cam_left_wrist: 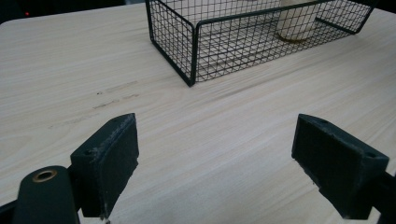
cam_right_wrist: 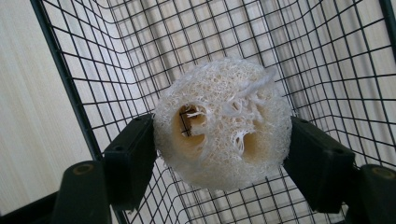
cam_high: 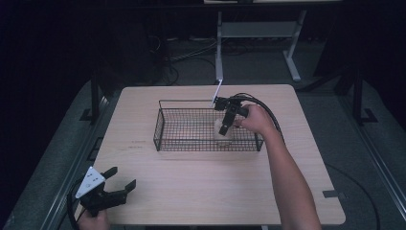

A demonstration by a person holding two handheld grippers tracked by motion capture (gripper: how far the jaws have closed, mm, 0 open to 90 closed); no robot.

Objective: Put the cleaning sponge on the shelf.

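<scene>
The high view is dim: the room beyond the bench (cam_high: pixel 191 191) is nearly black, with soft faint shadows. Both gripper views are brighter and evenly lit, with the nearest edges slightly soft.

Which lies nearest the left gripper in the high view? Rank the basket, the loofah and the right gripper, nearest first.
1. Basket: mid-table, its near-left corner closest to the left gripper.
2. Loofah: inside the basket, right part.
3. Right gripper: around the loofah; too close to separate from it.

A pale wooden table (cam_high: pixel 191 191) carries a black wire basket (cam_high: pixel 165 125) near its middle.
</scene>
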